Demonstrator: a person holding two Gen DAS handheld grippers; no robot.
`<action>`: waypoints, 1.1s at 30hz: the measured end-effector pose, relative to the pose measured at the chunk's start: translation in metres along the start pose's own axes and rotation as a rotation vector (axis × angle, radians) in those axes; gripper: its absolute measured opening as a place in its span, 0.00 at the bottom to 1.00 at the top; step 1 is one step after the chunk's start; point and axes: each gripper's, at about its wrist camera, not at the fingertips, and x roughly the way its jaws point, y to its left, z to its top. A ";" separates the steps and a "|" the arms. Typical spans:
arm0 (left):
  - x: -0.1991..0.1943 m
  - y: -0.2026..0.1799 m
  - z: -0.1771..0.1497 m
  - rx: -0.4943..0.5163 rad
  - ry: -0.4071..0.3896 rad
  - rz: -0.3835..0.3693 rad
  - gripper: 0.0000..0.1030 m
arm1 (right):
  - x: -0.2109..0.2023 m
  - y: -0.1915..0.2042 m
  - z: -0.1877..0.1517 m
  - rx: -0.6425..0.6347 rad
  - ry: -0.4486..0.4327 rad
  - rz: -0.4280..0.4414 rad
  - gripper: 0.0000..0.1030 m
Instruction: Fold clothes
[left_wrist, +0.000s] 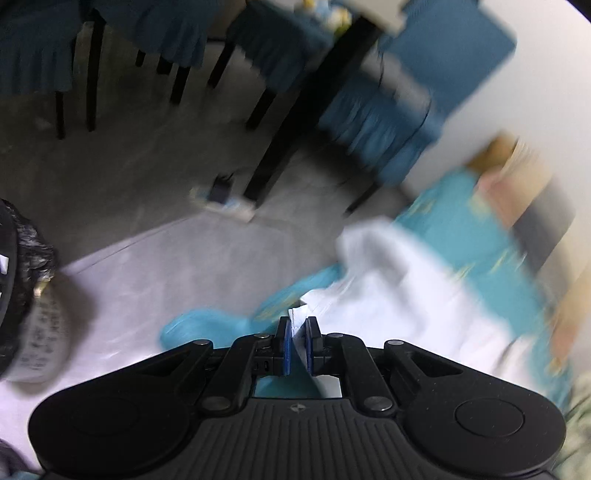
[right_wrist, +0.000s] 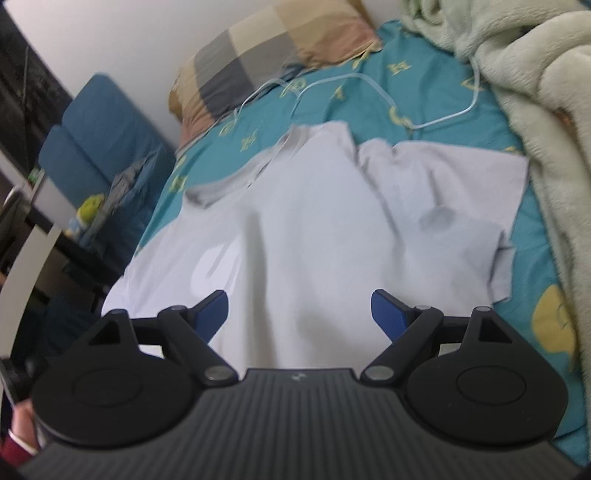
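The white shirt (right_wrist: 314, 221) lies spread on the bed (right_wrist: 406, 85), its teal sheet showing all round it. The left gripper (left_wrist: 298, 332) has its jaws closed on an edge of the cloth, pinched between the blue pads, probably so that this corner can be lifted and carried over. The right gripper (right_wrist: 299, 310) hovers with jaws wide apart, holding nothing; the shirt's body stretches ahead of and beneath them. A checked pillow (right_wrist: 266, 48) and a pale blanket (right_wrist: 535, 92) sit well beyond.
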 end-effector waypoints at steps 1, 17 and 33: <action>0.003 -0.001 -0.001 0.023 0.021 0.016 0.10 | -0.002 -0.005 0.003 0.015 -0.013 -0.007 0.84; -0.147 -0.093 -0.145 0.432 0.002 -0.166 0.62 | -0.015 -0.083 0.015 0.310 -0.009 -0.124 0.84; -0.147 -0.038 -0.180 0.638 0.491 0.011 0.64 | -0.029 -0.054 0.004 0.202 0.061 -0.086 0.84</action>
